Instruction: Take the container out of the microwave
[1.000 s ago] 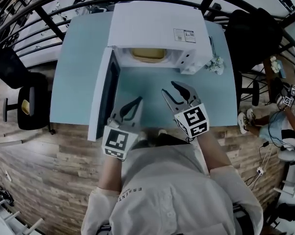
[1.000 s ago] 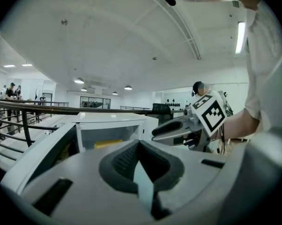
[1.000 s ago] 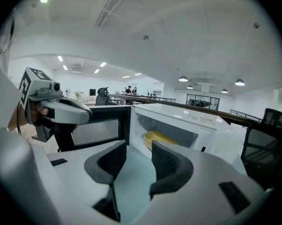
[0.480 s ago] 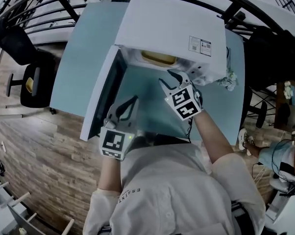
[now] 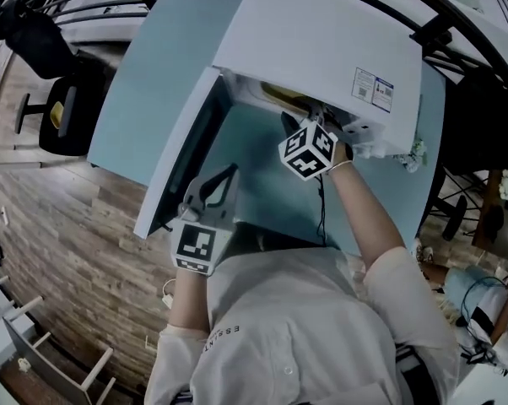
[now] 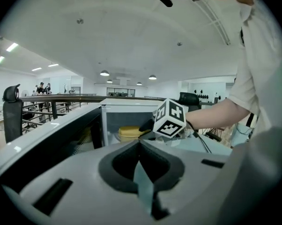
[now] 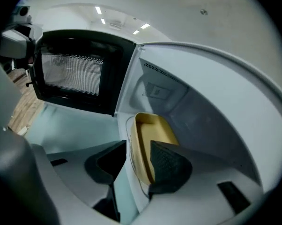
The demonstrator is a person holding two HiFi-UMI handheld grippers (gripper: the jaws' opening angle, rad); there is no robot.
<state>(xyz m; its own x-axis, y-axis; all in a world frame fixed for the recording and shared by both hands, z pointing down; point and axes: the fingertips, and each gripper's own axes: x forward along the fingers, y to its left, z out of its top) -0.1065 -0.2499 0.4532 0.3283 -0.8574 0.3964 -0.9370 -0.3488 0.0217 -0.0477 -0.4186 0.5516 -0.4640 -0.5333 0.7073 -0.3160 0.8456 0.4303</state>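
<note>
The white microwave [image 5: 321, 49] stands on the teal table [image 5: 153, 66] with its door [image 5: 182, 163] swung open to the left. A shallow yellow container [image 7: 155, 130] sits inside on the turntable; it also shows in the left gripper view [image 6: 127, 132], and only its edge [image 5: 283, 99] shows in the head view. My right gripper [image 7: 138, 146] is at the oven mouth, open, one jaw inside the container's near rim and one outside. My left gripper [image 5: 235, 169] hangs back over the table by the door, shut and empty.
A black office chair [image 5: 56, 108] stands on the wood floor left of the table. A small white bundle [image 5: 414, 154] lies by the microwave's right side. Black railings run behind the table. The open door walls off the left of the oven mouth.
My right gripper has moved forward from over the table into the microwave mouth, up to the container's rim. The left gripper has stayed near the door. The head view has shifted closer.
</note>
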